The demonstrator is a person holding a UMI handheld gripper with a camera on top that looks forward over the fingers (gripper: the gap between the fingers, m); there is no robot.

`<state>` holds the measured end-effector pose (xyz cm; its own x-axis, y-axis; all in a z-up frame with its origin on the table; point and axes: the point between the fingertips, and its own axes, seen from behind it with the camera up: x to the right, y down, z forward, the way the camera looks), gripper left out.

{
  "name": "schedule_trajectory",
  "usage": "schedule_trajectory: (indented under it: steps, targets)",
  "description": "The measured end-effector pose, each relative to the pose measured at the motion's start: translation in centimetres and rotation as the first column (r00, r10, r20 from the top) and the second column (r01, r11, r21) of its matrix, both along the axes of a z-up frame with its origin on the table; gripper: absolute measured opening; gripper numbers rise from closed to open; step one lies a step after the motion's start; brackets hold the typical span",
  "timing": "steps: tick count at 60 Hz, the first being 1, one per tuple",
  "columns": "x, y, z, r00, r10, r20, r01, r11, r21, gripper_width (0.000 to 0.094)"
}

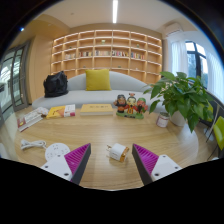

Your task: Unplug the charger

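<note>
The small white charger with an orange end (119, 151) is lying on the light wooden table (100, 130), just ahead of the gripper (112, 160), whose pink-padded fingers are standing wide apart and holding nothing. No socket is showing; the unplugging looks yet to be done.

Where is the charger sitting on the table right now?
In the gripper view, the charger rests on the wooden table, just ahead of the open gripper, between its fingertips, untouched.

A yellow cushion (97, 80) sits on the grey sofa (75, 97), the plant (185, 95) green, the tongs' (111, 160) pads (78, 157) magenta.
</note>
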<state>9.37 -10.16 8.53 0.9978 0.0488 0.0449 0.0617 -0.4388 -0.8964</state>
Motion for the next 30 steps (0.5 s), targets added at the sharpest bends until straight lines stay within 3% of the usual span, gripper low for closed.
schedule_trajectory:
  steps: [15, 30]
  targets:
    - [-0.9, -9.2, 5.4, 0.999, 0.032, 0.011, -0.033, 0.999, 0.018, 0.0854]
    - [-1.8, -15.3, 6.8, 0.998, 0.061, 0.000, -0.061, 0.998, 0.021, 0.0854]
